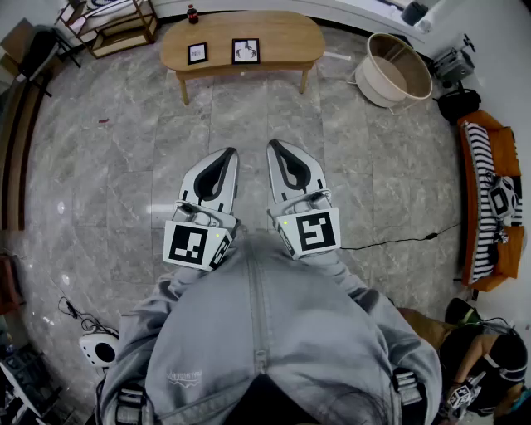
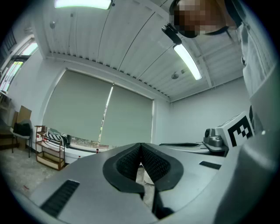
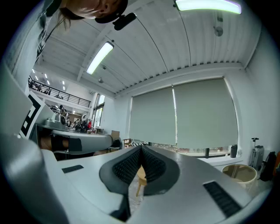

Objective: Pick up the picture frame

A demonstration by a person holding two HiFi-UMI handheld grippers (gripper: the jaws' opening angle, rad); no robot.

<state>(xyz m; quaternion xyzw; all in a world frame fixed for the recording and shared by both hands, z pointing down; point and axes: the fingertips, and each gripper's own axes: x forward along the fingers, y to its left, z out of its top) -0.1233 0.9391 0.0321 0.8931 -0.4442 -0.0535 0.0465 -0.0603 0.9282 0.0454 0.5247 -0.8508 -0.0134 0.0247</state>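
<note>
Two black picture frames stand on a wooden oval table (image 1: 282,37) far ahead: a small one (image 1: 197,53) on the left and a larger one (image 1: 246,51) beside it. My left gripper (image 1: 229,153) and right gripper (image 1: 272,146) are held side by side in front of the person's grey jacket, well short of the table, over the marble floor. Both are shut with nothing between the pads (image 2: 141,162) (image 3: 141,164). In the right gripper view a sliver of the wooden table (image 3: 140,177) shows through the gap under the tips.
A round beige basket (image 1: 397,70) lies right of the table. An orange sofa (image 1: 489,199) with a striped cushion lines the right wall, with a black cable (image 1: 390,242) on the floor near it. A low shelf (image 1: 124,25) stands at the far left; a crouching person (image 1: 481,365) is at the lower right.
</note>
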